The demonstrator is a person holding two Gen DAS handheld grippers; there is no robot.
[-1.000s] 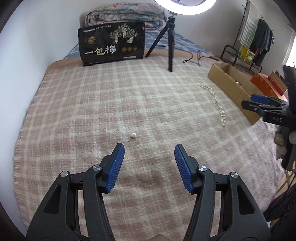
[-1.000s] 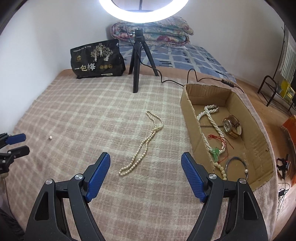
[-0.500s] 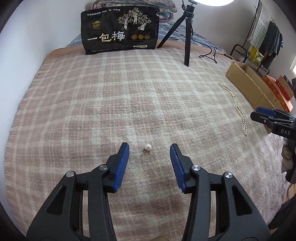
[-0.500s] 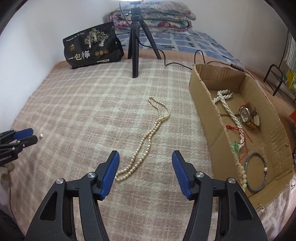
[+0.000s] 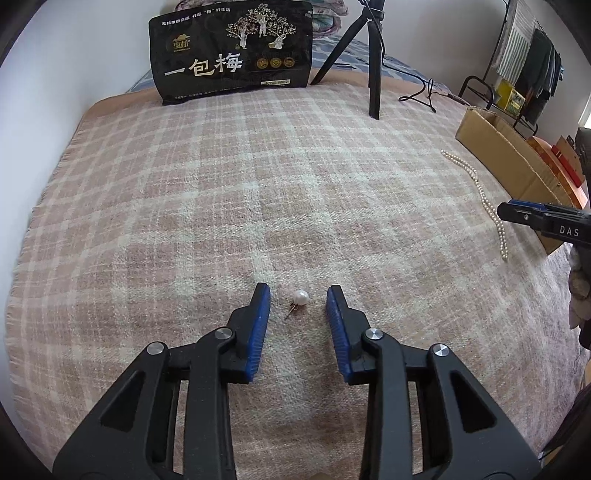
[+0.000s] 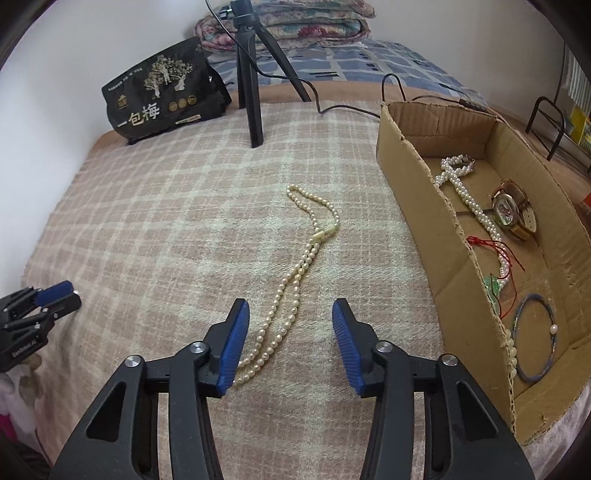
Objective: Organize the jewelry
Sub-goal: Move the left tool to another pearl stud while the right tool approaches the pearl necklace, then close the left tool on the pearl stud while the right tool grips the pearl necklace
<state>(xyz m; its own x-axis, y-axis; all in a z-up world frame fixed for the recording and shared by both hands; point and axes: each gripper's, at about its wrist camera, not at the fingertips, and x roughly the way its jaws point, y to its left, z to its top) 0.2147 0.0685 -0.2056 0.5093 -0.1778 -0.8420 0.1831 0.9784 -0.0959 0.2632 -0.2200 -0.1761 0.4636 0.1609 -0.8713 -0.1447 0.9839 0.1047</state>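
Note:
A pearl stud earring [image 5: 300,297] lies on the plaid blanket [image 5: 221,192]. It sits between the blue pads of my left gripper [image 5: 298,293], whose jaws are closing and do not touch it. A cream pearl necklace [image 6: 295,275] stretches across the blanket. Its lower end lies between the pads of my right gripper [image 6: 290,314], also closing, with no pad pressing on it. An open cardboard box [image 6: 413,173] to the right holds a white bead necklace [image 6: 469,195], a watch [image 6: 511,210], a red-corded pendant [image 6: 495,288] and a blue bangle [image 6: 535,339].
A black snack bag [image 6: 162,99] and a black tripod [image 6: 251,92] with its cable stand at the blanket's far edge. Folded quilts [image 6: 295,22] lie behind them. A metal rack [image 5: 517,85] with clothes stands beyond the box. The left gripper [image 6: 40,299] shows at the right wrist view's left edge.
Both grippers have come down and forward while their jaws narrowed. The earring now lies between the left pads, and the necklace's end between the right pads.

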